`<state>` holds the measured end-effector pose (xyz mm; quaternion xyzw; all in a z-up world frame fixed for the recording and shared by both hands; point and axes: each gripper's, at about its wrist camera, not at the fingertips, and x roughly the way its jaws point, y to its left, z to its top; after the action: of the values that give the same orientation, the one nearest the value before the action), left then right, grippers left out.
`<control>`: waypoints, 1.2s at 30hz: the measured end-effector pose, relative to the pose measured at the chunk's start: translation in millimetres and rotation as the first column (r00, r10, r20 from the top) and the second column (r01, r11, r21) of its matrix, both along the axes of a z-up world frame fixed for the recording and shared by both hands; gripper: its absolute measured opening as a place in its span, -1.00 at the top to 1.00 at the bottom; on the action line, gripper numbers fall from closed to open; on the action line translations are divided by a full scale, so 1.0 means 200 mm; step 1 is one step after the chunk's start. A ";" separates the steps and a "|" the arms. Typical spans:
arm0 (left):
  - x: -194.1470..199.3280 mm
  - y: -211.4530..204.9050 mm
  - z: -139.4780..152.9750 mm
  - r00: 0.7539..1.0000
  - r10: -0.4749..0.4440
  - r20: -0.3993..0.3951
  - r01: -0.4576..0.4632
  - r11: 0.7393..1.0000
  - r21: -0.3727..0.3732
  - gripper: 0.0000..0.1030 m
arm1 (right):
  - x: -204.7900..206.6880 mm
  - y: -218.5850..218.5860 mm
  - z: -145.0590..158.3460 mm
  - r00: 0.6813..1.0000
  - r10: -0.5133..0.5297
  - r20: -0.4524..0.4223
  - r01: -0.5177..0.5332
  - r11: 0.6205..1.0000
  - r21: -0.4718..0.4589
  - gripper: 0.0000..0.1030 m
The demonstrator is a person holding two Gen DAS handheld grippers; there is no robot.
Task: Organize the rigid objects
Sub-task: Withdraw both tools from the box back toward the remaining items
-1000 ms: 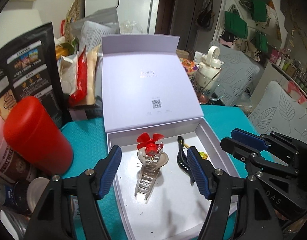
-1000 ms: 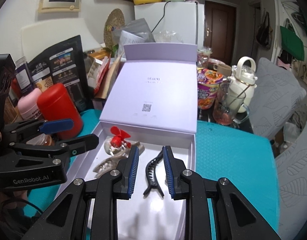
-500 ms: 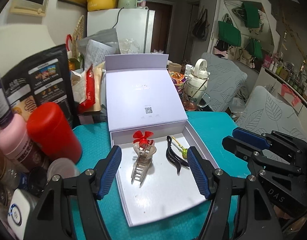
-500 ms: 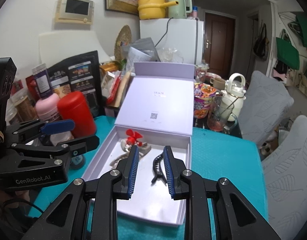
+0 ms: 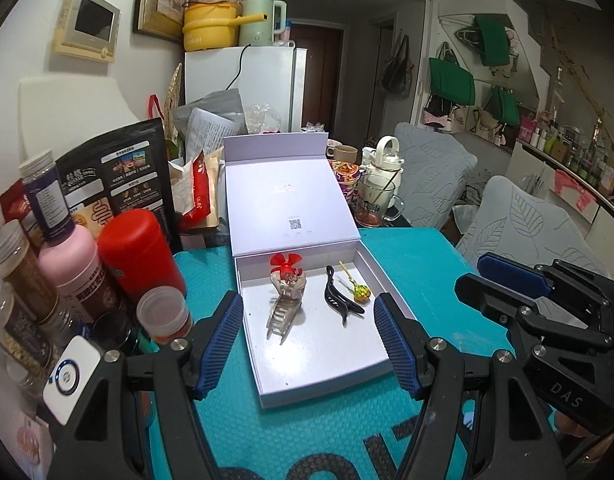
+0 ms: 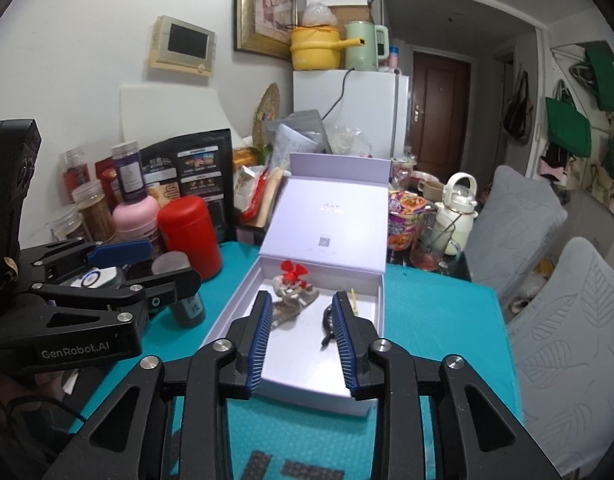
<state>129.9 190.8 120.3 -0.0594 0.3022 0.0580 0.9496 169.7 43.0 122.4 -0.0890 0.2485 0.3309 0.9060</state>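
An open lilac box [image 5: 331, 376] [image 6: 371, 398] lies on the teal mat with its lid propped up behind. Inside lie a clear claw hair clip [image 5: 285, 310] [image 6: 297, 300], a red fan-shaped clip [image 5: 285, 265] [image 6: 293, 270], a black hair clip [image 5: 337, 296] [image 6: 327, 322] and a small yellow-green pin [image 5: 357, 288]. My left gripper [image 5: 309, 344] hovers open in front of the box, nothing between its fingers. My right gripper [image 6: 303, 342] is held back from the box too; its jaws are opening and empty.
On the left stand a red canister [image 5: 141, 254] [image 6: 189, 234], a pink bottle [image 5: 79, 266], jars and a black pouch [image 5: 115, 176]. A noodle cup [image 6: 403, 220], glass mug [image 6: 431, 246] and white kettle [image 6: 459, 210] sit behind the box. Grey chairs [image 6: 563, 320] flank the right.
Both grippers drew back and rose away from the box, leaving the black clip lying inside. The right gripper's jaws have spread a little wider.
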 end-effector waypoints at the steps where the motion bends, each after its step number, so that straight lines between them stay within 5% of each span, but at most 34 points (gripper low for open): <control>1: -0.02 -0.01 0.00 1.000 0.002 0.003 -0.002 1.000 0.007 -0.31 | -0.03 -0.01 0.00 1.000 -0.001 0.004 0.001 1.000 0.003 0.36; 11: -0.18 -0.09 -0.01 1.000 -0.017 0.014 0.016 1.000 0.012 -0.31 | -0.22 -0.11 -0.01 1.000 -0.024 0.017 0.024 1.000 0.006 0.25; 15: -0.24 -0.14 -0.02 0.999 -0.027 0.020 0.026 0.999 0.030 -0.52 | -0.29 -0.15 -0.03 0.999 -0.039 0.016 0.039 0.999 0.007 0.18; 36: -0.38 -0.43 -0.20 0.987 -0.154 -0.034 0.155 0.988 0.017 -0.52 | -0.50 -0.46 -0.25 0.987 -0.153 -0.053 0.152 0.988 -0.016 -0.23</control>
<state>53.2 105.6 81.3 -0.0253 0.3206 -0.0119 0.9468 70.1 -49.6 72.5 -0.0662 0.2813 0.2615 0.9209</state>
